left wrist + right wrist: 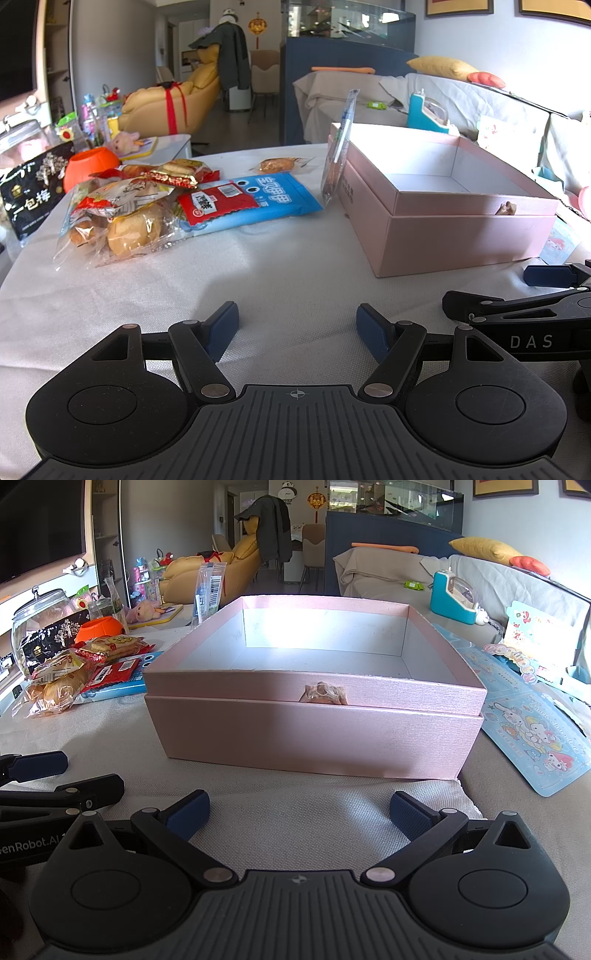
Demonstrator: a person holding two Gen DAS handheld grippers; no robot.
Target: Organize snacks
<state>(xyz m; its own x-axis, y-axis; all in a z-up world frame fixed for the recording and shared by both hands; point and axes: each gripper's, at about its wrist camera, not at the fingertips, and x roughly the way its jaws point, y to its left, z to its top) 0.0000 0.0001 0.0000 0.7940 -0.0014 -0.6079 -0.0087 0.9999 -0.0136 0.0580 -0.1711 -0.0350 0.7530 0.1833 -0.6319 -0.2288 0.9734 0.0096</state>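
While both tools are hovering low over the cloth-covered worktop (258, 280), nothing is yet being carried and the pink box (314, 734) is standing empty. Reading from the left: a black printed bag (29, 195) and an orange cup (90, 166) are sitting at the far left edge, and just beside them the snacks are lying in a loose heap, namely a clear bag of bread rolls (122, 225), a red-and-yellow biscuit packet (177, 175), a small red sachet (216, 205) resting on a flat blue packet (258, 206), and a single wrapped pastry (279, 165) lying apart farther back. A tall clear pouch (340, 147) is leaning upright against the box's left wall.

The left gripper (297, 330) is holding its fingers (221, 330) spread wide and released, with bare cloth between them. The heap is lying ahead of it and to its left, the blue packet being the nearest item, with its long axis running across the view and rising slightly toward the right. The right gripper (299, 814) is likewise keeping its fingers (413, 816) released and empty, and is facing the box squarely, near its front wall.

By this layout, the left hand is judged the nearer to the snacks and the right the nearer to the box, so a pick would probably be calling for a forward-left reach, followed by a rightward carry over the box's rim.
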